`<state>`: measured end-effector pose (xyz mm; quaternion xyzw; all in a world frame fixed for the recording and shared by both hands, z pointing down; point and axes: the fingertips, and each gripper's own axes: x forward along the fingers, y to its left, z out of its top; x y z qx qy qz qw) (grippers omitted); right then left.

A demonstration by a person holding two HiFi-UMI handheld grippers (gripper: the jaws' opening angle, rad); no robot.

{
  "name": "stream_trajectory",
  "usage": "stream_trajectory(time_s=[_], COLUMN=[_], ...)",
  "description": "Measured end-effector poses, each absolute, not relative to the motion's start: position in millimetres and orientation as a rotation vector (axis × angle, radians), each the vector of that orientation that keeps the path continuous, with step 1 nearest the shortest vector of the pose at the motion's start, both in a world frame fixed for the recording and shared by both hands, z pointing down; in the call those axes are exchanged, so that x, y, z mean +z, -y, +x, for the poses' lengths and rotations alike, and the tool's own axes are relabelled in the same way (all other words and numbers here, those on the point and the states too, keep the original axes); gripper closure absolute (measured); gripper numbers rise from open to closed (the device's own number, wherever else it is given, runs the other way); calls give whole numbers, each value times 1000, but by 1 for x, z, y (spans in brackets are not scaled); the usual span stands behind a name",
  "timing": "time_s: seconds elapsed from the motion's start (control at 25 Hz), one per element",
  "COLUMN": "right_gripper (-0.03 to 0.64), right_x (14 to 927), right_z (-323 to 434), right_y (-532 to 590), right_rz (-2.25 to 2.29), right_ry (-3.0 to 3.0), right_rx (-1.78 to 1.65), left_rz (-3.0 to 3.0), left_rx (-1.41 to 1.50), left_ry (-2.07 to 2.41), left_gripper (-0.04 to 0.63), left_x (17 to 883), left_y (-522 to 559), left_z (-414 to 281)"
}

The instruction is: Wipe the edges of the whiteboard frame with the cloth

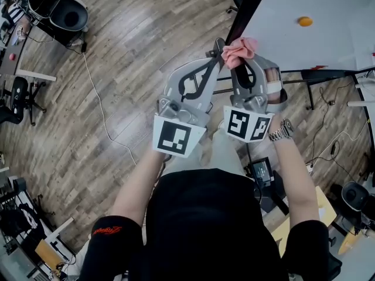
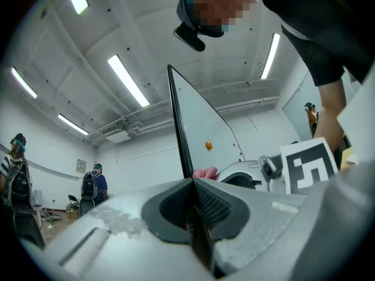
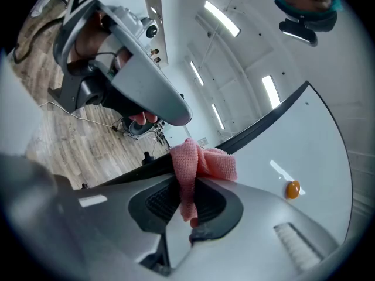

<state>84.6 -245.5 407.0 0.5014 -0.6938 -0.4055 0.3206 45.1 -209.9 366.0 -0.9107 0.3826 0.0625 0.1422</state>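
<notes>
Head view is showing the whiteboard [image 1: 316, 40] above the wood floor [image 1: 117, 69], its dark frame [image 1: 243, 10] running along its left edge. The left hand-held gripper [image 1: 218, 44] is resting at that frame with jaws pressed together. Just beside it, the right hand-held gripper [image 1: 241, 63] is pinching the pink cloth [image 1: 239, 50] against the frame.

Grippers: two, the left gripper [image 1: 219, 44] and the right gripper [image 1: 241, 54]
Marker cubes [image 1: 173, 136]: two
Cloth [image 3: 202, 160]: one
Whiteboard [image 1: 304, 45]: one
Orange magnet [image 1: 304, 21]: one
Watch [image 1: 282, 131]: one
Bystanders [image 2: 94, 183]: three
</notes>
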Motion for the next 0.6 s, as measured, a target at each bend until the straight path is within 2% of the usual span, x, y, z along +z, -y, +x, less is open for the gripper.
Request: stream_trajectory(time_s=[0.6], right_gripper=[569], right_x=[443], right_z=[86], right_y=[246], right_rz=[1281], right_ry=[1832], right_rx=[-1002], left_rz=[-2651], left_rx=[168], left_ry=[-1116], left_gripper=[594], left_x=[384], left_y=[211], left_z=[47])
